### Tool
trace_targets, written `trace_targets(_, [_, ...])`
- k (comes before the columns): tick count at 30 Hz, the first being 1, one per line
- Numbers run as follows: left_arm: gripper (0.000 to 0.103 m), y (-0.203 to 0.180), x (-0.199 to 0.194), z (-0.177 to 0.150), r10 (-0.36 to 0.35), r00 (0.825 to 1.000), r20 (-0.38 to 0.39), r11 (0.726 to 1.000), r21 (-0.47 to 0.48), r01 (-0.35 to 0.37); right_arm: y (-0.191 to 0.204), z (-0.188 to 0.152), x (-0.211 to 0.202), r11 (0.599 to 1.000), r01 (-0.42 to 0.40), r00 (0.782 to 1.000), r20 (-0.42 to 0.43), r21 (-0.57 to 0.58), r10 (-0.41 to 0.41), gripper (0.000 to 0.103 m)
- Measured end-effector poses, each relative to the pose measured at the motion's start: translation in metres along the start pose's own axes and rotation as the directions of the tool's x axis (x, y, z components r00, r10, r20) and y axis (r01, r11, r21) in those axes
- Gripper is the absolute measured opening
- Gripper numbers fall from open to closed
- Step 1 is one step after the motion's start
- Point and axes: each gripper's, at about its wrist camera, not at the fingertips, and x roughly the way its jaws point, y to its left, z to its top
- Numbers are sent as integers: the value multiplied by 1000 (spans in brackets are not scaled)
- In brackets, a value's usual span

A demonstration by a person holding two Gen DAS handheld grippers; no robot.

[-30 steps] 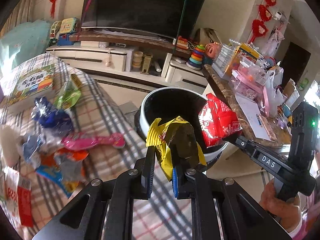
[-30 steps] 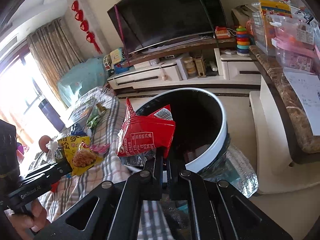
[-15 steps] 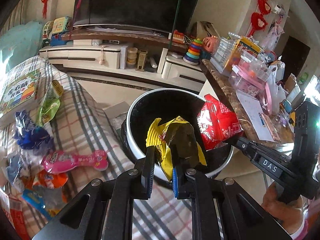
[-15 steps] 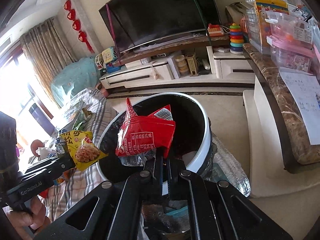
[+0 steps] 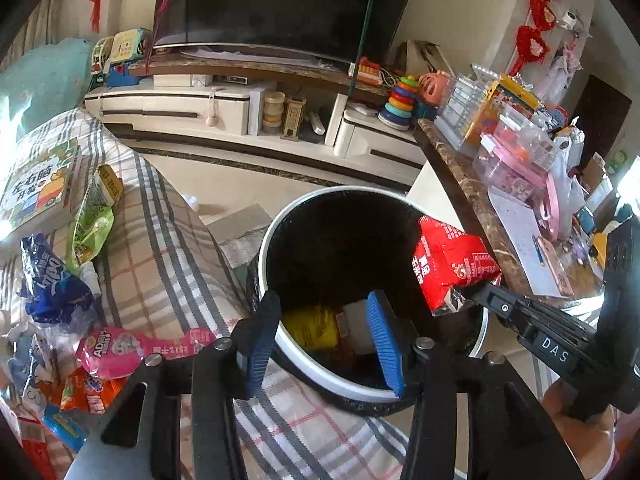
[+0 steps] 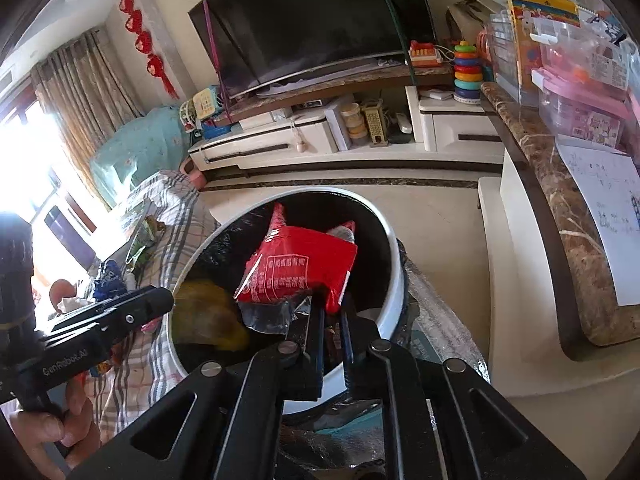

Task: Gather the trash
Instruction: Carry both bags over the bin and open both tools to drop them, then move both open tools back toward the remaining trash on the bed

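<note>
yellow wrapper (image 5: 314,326): lying in bin (image 5: 276,220), below left gripper (image 5: 322,338), jaws just opening, empty
red packet (image 6: 300,270): right gripper (image 6: 330,320) pinching it over bin

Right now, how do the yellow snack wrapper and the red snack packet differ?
The yellow wrapper lies loose inside the trash bin; the red packet is up over the bin's mouth. Nothing grips the yellow wrapper, since the left claw has just opened with nothing between its pads, while the right claw is pinching the red packet's corner. Both are crumpled snack packaging at the bin.
</note>
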Motion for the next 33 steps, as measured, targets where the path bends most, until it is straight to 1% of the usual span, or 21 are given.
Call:
trace_targets(2, [45,-1,0,-3,4,1000,1,1000,3,-4,-1,0,-1,1000,1,1000,2,5,-1,14])
trace_targets(6, [45,2,-5,-11,5,1000,-1,1000,-7,-5,-2,1,-3,1000,-4,1000,8,10,4,33])
trace_targets(8, [45,5,-10,-17,5,1000,-3,1000,-17,-5,1,0,-5,1000,-6,1000,12,5,6,35])
trace_targets(14, [46,18,-31,-38,13,1000,-1,998,-54,-13,10,-3,-12,1000,-19,1000,19,2,19,35])
trace_targets(16, [46,23,-41,-48,18,1000,-1,998,-68,-18,14,-6,-14,1000,-29,999,21,1,29,38])
trace_targets(18, [48,29,-50,-58,24,1000,-1,996,-86,-24,20,-10,-17,999,-46,999,24,-4,46,49])
trace_targets(19, [48,33,-56,-63,27,1000,-1,995,-96,-27,22,-12,-18,999,-52,998,26,-5,52,52])
trace_targets(21, [48,37,-66,-72,35,999,1,993,-113,-34,30,-18,-21,997,-74,997,30,-6,74,63])
trace_targets(24, [48,49,-85,-85,47,999,6,990,-132,-46,41,-25,-22,994,-111,993,27,-8,111,73])
trace_targets(33, [49,74,-144,-128,108,994,32,974,-205,-100,82,-52,-19,983,-177,984,-13,-50,177,74])
